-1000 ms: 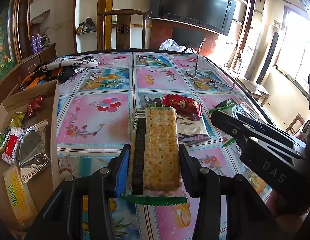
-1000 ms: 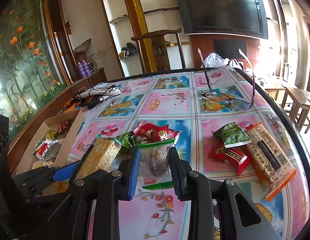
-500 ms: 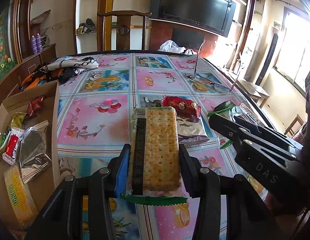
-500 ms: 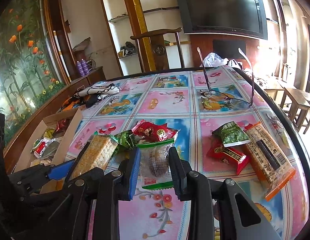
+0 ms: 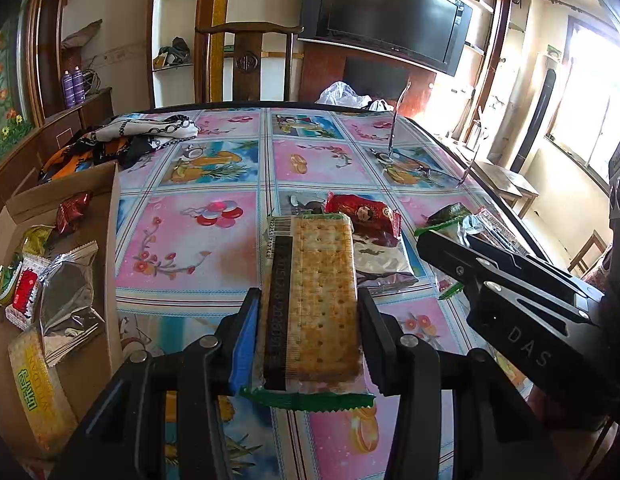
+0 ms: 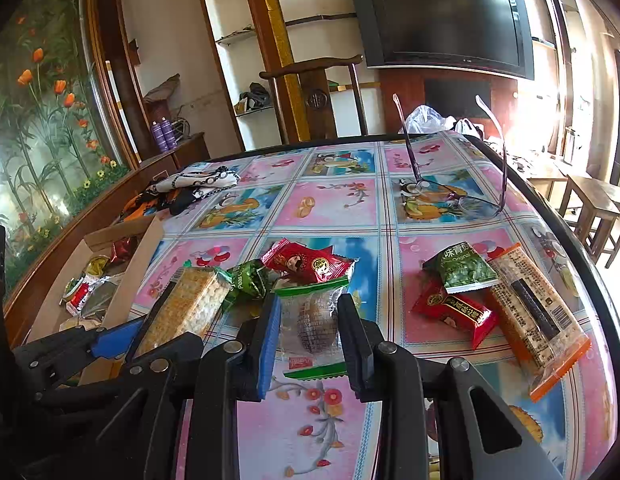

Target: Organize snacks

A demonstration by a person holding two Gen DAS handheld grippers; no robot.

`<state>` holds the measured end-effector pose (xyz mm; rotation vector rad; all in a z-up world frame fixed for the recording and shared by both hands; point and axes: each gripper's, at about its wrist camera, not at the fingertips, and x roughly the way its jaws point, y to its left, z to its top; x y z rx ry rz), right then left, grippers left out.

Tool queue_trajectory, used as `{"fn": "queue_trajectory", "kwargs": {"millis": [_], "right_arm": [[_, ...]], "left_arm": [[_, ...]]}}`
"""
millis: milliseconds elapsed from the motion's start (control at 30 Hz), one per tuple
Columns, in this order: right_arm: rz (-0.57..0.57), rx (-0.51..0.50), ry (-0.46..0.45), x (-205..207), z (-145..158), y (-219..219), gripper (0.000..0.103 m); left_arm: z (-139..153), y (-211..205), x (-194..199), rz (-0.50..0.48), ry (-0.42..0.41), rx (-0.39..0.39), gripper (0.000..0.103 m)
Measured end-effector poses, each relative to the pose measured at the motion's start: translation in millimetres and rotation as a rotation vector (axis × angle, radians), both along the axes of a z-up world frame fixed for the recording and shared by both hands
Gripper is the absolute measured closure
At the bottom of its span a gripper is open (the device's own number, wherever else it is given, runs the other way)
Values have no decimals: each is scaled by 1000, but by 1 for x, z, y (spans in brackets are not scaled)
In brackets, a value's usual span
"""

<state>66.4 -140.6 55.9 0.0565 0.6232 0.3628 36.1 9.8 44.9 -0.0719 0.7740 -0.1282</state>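
Snacks clamped in both my grippers: left gripper (image 5: 308, 322) grips a clear-wrapped rectangular cracker pack (image 5: 314, 300), right gripper (image 6: 309, 330) a clear green-edged pastry packet (image 6: 312, 320).

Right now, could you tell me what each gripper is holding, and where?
Left gripper clamps a cracker pack by its long sides; right gripper pinches a clear-wrapped snack by its sides.

Cardboard box (image 5: 110, 216) sits at the table's (image 5: 310, 168) left edge, several snack packets inside. Cracker pack (image 5: 314, 300) lies lengthwise between the left gripper's (image 5: 308, 336) jaws, above the tablecloth. Just right of it, a clear-wrapped pastry (image 6: 310, 324) sits between the right gripper's (image 6: 308, 340) jaws. Behind both, a candy packet (image 6: 306, 266). Far right: pea packet (image 6: 462, 270), another cracker pack (image 6: 534, 316) beside it. Eyeglasses (image 6: 450, 192) farther back; crumpled cloth (image 5: 150, 132) back left.
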Motion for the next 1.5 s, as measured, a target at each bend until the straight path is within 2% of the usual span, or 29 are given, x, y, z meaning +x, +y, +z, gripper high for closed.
{"fn": "queue_trajectory", "kwargs": {"millis": [433,633,933,1133,1500], "right_arm": [[-1,-1,0,-1,0,1,72],[-3,-4,5,0,-2,0,72],[-9,-7,14,0,-6,5,72],[7,22,11,-6,-2,14,72],[173,82,12,-34,4,87,72]], "left_arm": [[2,0,-1,3,-8,-5,58],[14,3,0,17,-39,-13,58],[31,35,0,66,-82,-58,58],[39,74,2,141,-95,-92,58],[41,145,4,283,-96,-132,58]]}}
